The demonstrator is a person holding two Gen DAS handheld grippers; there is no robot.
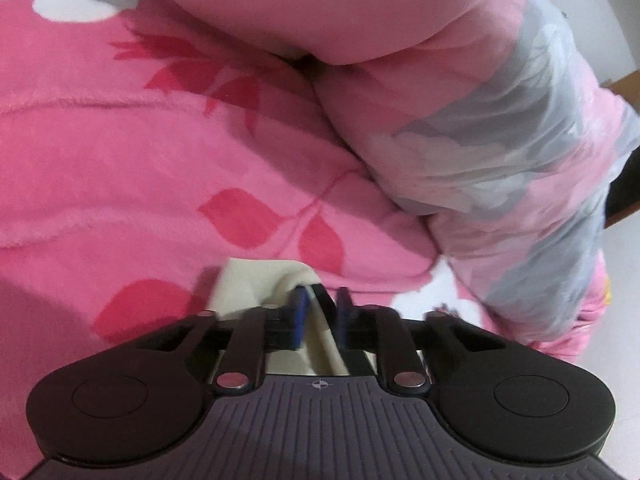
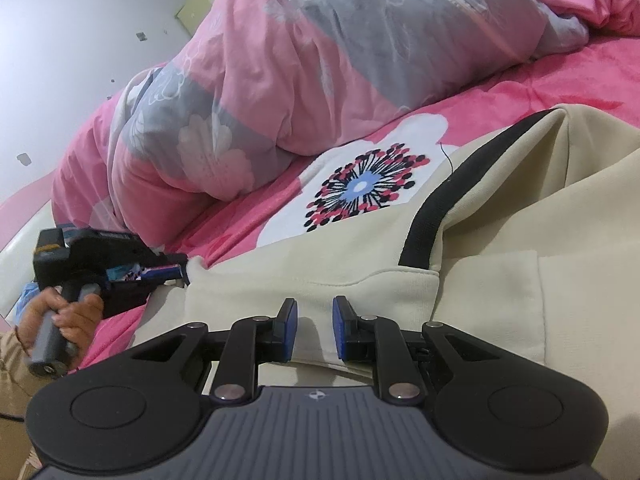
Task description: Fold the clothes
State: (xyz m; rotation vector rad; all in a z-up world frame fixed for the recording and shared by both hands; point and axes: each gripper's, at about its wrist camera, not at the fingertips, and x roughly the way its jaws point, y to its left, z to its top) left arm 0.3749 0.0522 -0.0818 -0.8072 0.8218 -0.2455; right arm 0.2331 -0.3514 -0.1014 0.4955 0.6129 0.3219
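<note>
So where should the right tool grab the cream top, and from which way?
Probably the folded hem edge of the cream top, straight ahead of the right tool. That edge lies flat on the pink blanket and faces the open tool, so sliding in low from the near side looks easiest. The left tool seems to grip the top's far left corner, so the cloth is held taut.

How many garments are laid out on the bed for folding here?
1. A cream garment with a black stripe lies on the pink blanket; the left gripper is at its edge, the right gripper over it. Others may lie out of view.
</note>
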